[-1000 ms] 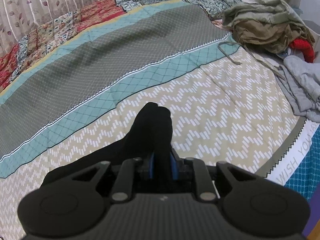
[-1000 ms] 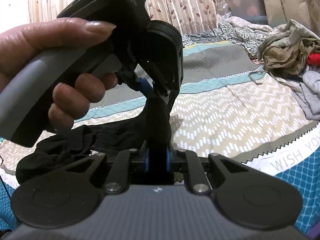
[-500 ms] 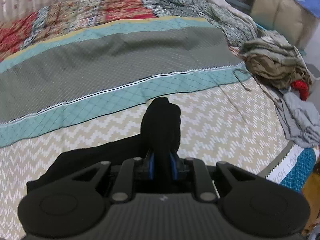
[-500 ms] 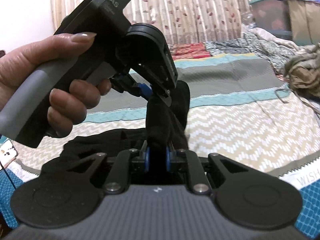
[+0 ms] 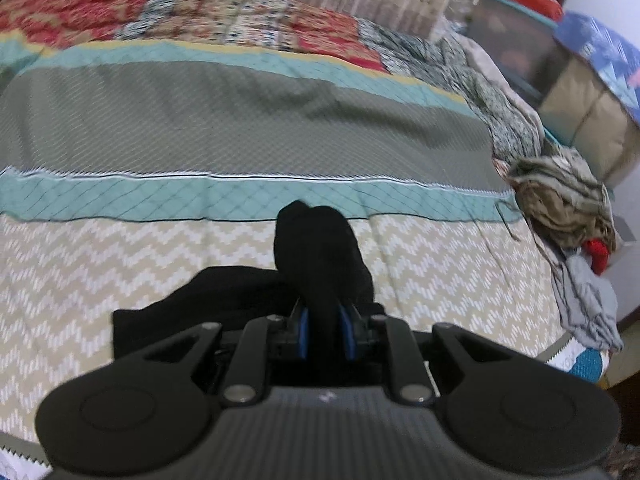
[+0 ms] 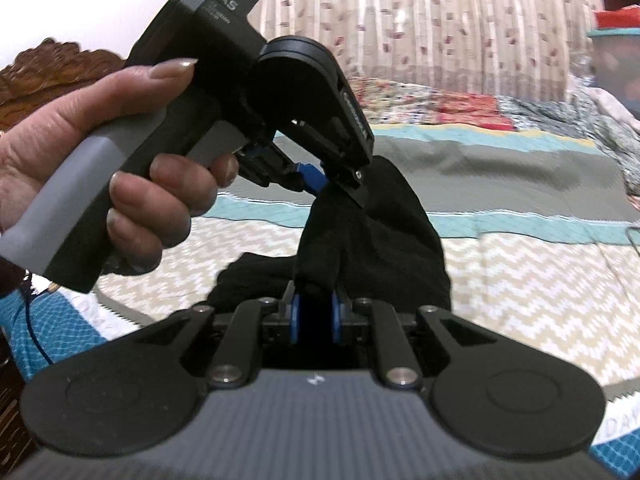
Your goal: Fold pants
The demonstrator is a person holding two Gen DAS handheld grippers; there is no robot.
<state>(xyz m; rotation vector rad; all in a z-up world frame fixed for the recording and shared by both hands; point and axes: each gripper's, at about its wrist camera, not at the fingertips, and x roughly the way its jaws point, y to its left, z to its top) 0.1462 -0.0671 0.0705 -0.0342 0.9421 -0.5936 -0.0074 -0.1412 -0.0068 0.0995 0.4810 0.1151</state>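
though still clamped, pants (image 5: 320,256) higher

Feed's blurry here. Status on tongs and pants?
Left tongs and right tongs both shut on black pants, lifted off bedspread. Clothes pile at far edge, clear of fold.
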